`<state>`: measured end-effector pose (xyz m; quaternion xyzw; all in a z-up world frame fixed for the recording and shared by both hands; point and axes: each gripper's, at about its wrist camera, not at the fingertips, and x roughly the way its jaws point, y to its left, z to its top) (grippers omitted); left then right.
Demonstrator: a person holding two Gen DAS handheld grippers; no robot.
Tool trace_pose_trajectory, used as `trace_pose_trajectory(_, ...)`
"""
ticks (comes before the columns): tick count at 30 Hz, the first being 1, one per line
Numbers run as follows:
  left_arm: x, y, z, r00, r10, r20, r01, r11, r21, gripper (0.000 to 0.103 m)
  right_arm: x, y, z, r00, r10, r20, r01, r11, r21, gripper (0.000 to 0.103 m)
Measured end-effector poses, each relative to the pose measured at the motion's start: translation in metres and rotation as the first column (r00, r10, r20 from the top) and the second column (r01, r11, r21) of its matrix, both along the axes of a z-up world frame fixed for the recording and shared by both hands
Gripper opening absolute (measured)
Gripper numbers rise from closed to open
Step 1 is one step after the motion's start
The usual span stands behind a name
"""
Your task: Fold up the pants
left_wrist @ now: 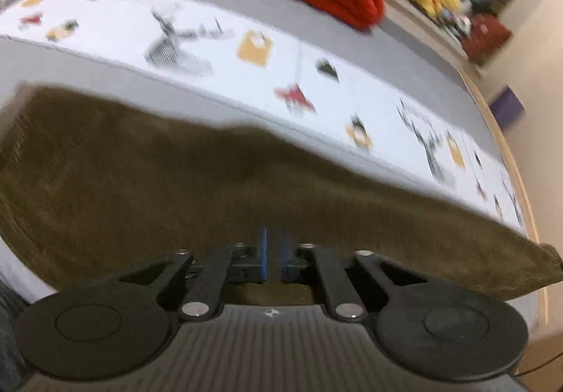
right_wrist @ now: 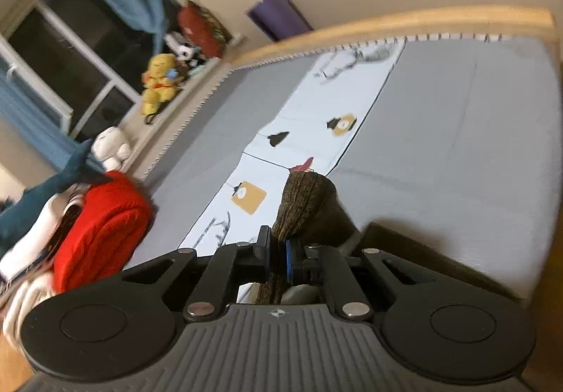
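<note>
1. The olive-brown corduroy pants (left_wrist: 218,188) lie across the lower half of the left wrist view, spread over a grey bed (left_wrist: 267,8). Their long axis runs from the left edge of the frame down to a ribbed cuff (left_wrist: 549,258) at the right edge.

2. The left gripper (left_wrist: 273,256) sits at the bottom centre of that view, right over the near edge of the pants. Its blue-padded fingers (left_wrist: 263,253) stand nearly together with a thin slit between them. The blur hides whether cloth is pinched there, so I cannot tell if it has a hold.

3. In the right wrist view, the right gripper (right_wrist: 278,256) has its fingers pressed tight on a ribbed, knitted end of the pants (right_wrist: 304,202). The cloth bunches up above the fingertips at the frame's centre and hangs down behind them.

4. The relation that matters: the garment stretches sideways between the two grippers, each at one end of its near edge. The free cloth lies ahead of the fingers, toward the white printed strip (left_wrist: 267,68) on the bed.

5. I judge the coming move as carrying that held edge forward over the rest. Both hands would need to travel evenly, or the fold goes askew.

6. A red folded blanket (right_wrist: 105,223) lies well apart, at the left of the right wrist view.
</note>
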<state>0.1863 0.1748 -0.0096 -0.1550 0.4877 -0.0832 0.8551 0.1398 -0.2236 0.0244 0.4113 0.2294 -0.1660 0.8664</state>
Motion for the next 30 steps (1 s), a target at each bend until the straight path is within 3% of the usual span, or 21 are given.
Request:
trace_pose_trajectory(2, -0.008, -0.009, -0.019, 0.998, -0.036, -0.044, 0.036, 0.999, 0.0, 0.055, -0.038, -0.005, -0.022, 0.999, -0.027, -0.031, 0.028, 1.0, 0.011, 0.008)
trace_pose_trajectory(4, -0.013, -0.018, -0.039, 0.996, -0.066, -0.066, 0.067, 0.998, 0.013, 0.073, -0.058, -0.013, -0.064, 0.991, -0.053, -0.124, 0.055, 0.998, 0.014, 0.008)
trace_pose_trajectory(5, -0.015, -0.022, -0.049, 0.994, -0.073, -0.076, 0.074, 0.997, 0.016, 0.076, -0.062, -0.017, -0.087, 0.983, -0.047, -0.177, 0.05, 0.999, 0.012, 0.008)
trace_pose_trajectory(7, -0.018, -0.031, -0.062, 0.991, -0.107, -0.084, 0.108, 0.994, 0.005, 0.077, -0.062, -0.027, -0.137, 0.955, -0.028, -0.296, 0.047, 0.997, 0.056, 0.008)
trace_pose_trajectory(9, -0.017, -0.036, -0.072, 0.988, -0.126, -0.092, 0.126, 0.992, -0.012, 0.077, -0.067, -0.033, -0.161, 0.951, -0.013, -0.309, 0.058, 0.989, 0.138, 0.009)
trace_pose_trajectory(11, -0.012, -0.041, -0.081, 0.984, -0.13, -0.124, 0.127, 0.991, -0.034, 0.077, -0.075, -0.04, -0.158, 0.967, -0.037, -0.25, 0.081, 0.983, 0.167, 0.009)
trace_pose_trajectory(18, -0.005, -0.044, -0.101, 0.98, -0.061, -0.191, 0.042, 0.994, -0.102, 0.082, -0.071, -0.039, -0.141, 0.971, -0.002, -0.238, 0.023, 0.996, 0.089, 0.012)
trace_pose_trajectory(20, -0.009, -0.045, -0.102, 0.961, -0.089, -0.262, 0.042, 0.983, -0.179, 0.089, -0.07, -0.04, -0.142, 0.966, -0.002, -0.26, 0.021, 0.997, 0.072, 0.012)
trace_pose_trajectory(21, -0.012, -0.045, -0.101, 0.968, -0.098, -0.233, 0.052, 0.979, -0.196, 0.09, -0.069, -0.035, -0.142, 0.965, -0.003, -0.262, 0.022, 0.997, 0.069, 0.012)
trace_pose_trajectory(23, -0.011, -0.047, -0.102, 0.975, -0.062, -0.215, 0.036, 0.991, -0.125, 0.089, -0.065, -0.031, -0.143, 0.965, -0.002, -0.263, 0.018, 0.998, 0.06, 0.013)
trace_pose_trajectory(30, 0.004, -0.04, -0.111, 0.985, 0.051, -0.164, -0.078, 0.983, -0.165, 0.088, -0.061, -0.031, -0.143, 0.966, 0.001, -0.257, 0.017, 0.998, 0.067, 0.013)
